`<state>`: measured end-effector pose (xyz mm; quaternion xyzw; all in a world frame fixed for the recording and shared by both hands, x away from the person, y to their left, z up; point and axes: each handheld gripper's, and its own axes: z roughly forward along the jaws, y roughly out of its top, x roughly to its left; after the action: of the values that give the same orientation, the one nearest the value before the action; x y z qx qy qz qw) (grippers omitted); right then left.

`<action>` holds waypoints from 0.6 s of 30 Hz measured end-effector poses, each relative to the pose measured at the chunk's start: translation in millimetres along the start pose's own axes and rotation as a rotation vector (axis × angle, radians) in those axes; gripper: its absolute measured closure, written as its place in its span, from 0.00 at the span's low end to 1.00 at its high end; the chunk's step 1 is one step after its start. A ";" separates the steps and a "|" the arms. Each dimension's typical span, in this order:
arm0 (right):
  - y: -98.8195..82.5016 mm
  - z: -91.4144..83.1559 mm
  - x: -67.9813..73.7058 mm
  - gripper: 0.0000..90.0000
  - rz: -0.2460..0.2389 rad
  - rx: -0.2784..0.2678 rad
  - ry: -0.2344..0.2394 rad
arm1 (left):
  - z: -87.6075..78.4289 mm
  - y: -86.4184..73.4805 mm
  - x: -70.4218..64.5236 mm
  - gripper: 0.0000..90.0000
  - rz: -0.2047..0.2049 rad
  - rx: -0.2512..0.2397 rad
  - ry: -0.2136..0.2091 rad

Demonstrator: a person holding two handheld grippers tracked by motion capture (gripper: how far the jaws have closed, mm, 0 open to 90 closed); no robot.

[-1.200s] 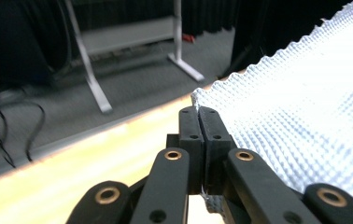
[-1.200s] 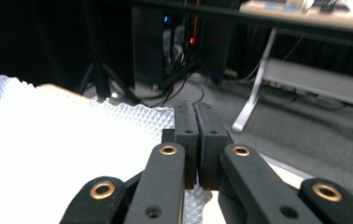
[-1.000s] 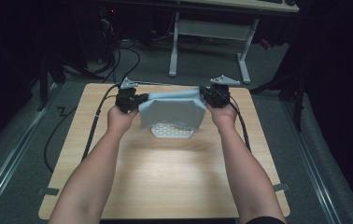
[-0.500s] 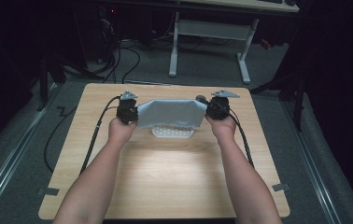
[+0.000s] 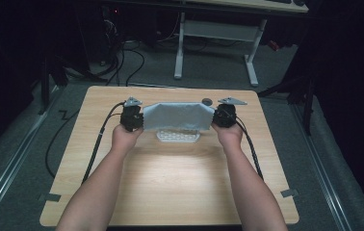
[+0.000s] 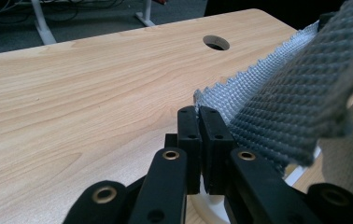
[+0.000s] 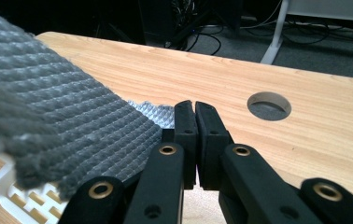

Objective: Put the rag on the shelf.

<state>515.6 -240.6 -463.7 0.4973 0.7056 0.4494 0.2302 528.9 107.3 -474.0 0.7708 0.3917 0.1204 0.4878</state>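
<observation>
1. Between my two grippers hangs the cloth (image 5: 178, 116), stretched out above the tray (image 5: 178, 136), which sits on the table (image 5: 170, 183) just below it.
2. My left gripper (image 6: 198, 119) has its jaws pressed together on one corner of the cloth; the weave runs off to its right.
3. My right gripper (image 7: 194, 114) is clamped the same way on the opposite corner, cloth trailing to its left.
4. I judge the step to be laying the cloth over the tray, so I keep both grips firm and level with each other.
5. I hold the tension even, or one side may sag and wrinkle.
6. I lower both together, centred over the tray, and release only once the cloth rests.
</observation>
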 end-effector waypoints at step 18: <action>2.0 -4.2 -10.6 0.80 0.013 -0.026 -0.032 | -23.0 9.7 9.4 0.60 -0.030 -0.072 0.073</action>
<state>517.6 -251.7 -461.3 0.5059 0.6927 0.4518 0.2450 526.8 127.0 -456.2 0.7418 0.4163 0.1551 0.5024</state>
